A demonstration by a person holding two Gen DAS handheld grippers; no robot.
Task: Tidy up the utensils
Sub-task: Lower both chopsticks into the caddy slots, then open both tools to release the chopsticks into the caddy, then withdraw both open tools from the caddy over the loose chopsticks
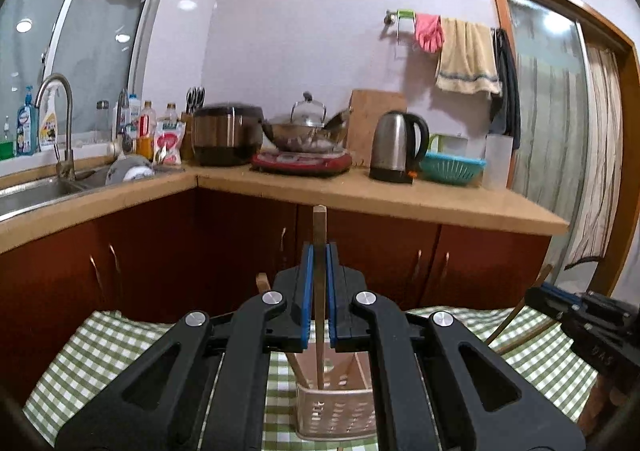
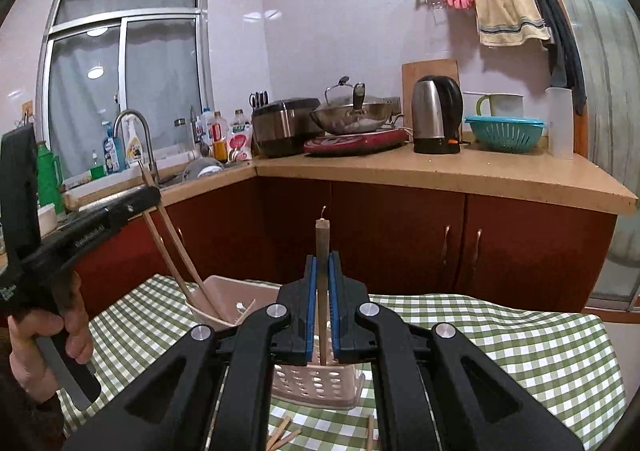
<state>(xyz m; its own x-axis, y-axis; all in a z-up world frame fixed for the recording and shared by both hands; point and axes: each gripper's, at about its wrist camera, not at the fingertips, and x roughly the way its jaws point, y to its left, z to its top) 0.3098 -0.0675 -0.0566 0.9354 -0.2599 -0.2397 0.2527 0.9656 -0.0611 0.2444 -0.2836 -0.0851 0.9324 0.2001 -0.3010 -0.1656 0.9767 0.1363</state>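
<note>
Left wrist: chopstick [image 1: 319,251] in left hand-held gripper [image 1: 319,251], above basket [image 1: 336,411].

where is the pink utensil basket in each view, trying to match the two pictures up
Left wrist view: the pink utensil basket sits bottom centre on the checked cloth, below the left gripper, which is shut on a chopstick.
Right wrist view: the basket is lower centre-left, partly behind the right gripper.
Shared landmark: the steel kettle on the counter.
</note>
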